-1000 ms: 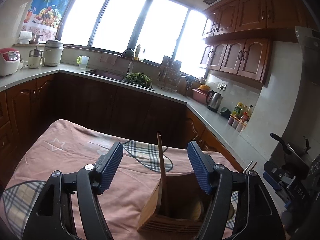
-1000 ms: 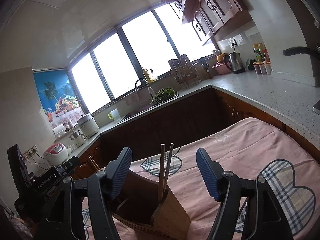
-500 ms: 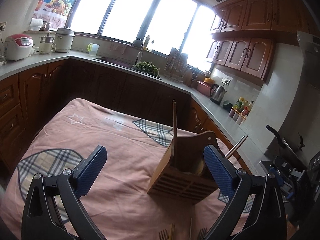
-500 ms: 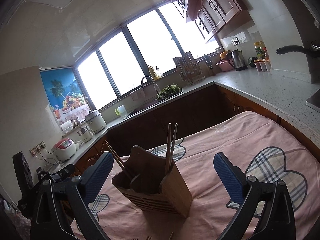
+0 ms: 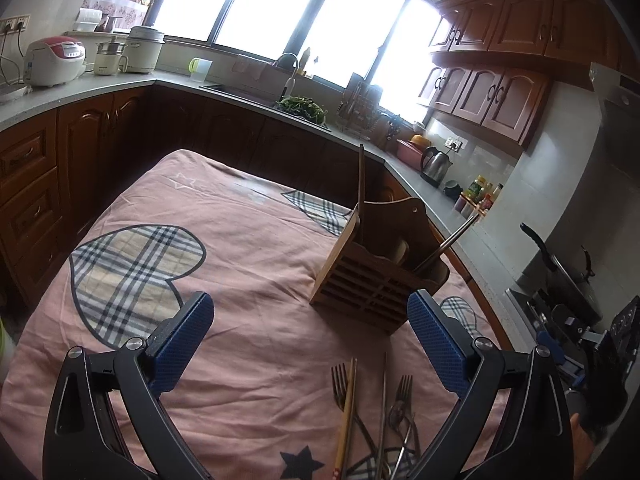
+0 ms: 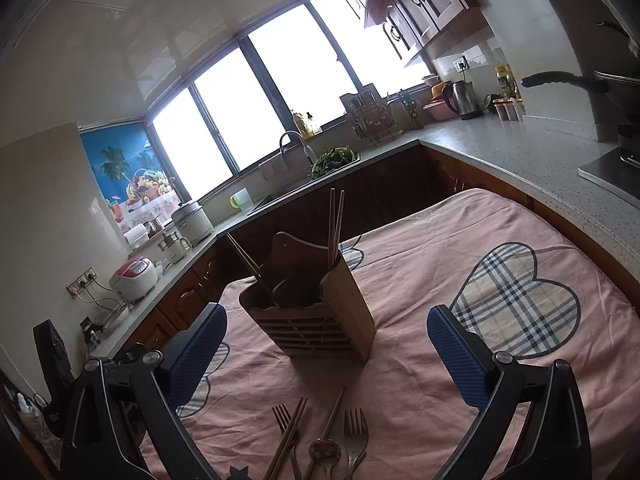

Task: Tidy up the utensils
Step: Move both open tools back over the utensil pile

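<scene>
A wooden utensil holder [image 5: 376,280] [image 6: 316,316] stands on the pink cloth. Chopsticks [image 6: 335,222] stand upright in it, and a metal one [image 5: 448,246] leans out to the side. Loose utensils lie on the cloth in front of it: forks [image 5: 340,380] [image 6: 355,436], a spoon [image 6: 324,450] and wooden chopsticks [image 5: 347,412] [image 6: 289,438]. My left gripper [image 5: 312,344] is open and empty, above the cloth short of the holder. My right gripper [image 6: 328,350] is open and empty, over the loose utensils.
The pink cloth [image 5: 248,248] with plaid hearts covers the table. Counters and dark wood cabinets [image 5: 36,168] ring it. A kettle [image 5: 434,164], a rice cooker [image 5: 54,60] and a sink [image 6: 304,176] stand on the counters. A pan [image 5: 560,268] sits at right.
Both grippers have pulled back and up from the holder and opened wider. The loose forks, spoon and chopsticks have come into view at the bottom.
</scene>
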Tool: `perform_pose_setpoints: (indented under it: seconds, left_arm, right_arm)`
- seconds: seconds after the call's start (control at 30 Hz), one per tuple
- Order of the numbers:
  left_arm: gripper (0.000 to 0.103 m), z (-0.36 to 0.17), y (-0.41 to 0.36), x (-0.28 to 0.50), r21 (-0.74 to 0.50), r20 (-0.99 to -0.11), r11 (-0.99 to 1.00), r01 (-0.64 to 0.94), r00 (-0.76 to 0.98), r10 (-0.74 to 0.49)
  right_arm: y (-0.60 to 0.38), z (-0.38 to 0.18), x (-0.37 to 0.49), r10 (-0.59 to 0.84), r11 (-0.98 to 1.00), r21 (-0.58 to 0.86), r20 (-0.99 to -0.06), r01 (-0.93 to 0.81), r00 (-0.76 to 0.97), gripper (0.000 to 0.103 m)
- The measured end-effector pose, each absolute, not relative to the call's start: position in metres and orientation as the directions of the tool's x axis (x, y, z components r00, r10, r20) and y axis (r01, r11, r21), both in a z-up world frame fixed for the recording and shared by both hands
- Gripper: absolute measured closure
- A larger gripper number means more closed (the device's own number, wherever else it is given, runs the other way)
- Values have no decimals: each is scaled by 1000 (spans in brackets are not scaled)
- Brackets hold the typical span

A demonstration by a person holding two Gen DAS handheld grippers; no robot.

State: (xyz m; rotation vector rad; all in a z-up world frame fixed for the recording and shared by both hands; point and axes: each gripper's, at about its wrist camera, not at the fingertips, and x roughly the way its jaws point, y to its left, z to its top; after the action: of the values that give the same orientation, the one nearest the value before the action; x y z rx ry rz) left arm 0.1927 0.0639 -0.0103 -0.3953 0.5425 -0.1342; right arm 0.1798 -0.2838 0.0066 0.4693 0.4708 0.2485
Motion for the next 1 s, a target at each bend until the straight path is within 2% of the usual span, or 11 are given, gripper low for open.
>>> perform_pose_setpoints:
  seconds: [0.63,1.0]
  left_arm:
    - [4,-43,51,161,-358,-570,933,43,781,-255]
    - [14,-58,27,172,-325,-626,941,92,725,-287]
  right_arm:
    - [-283,-24,138,353,860,499,-432,-106,830,2]
    - [-275,-41,145,371,867,485,-481,-112,794,4]
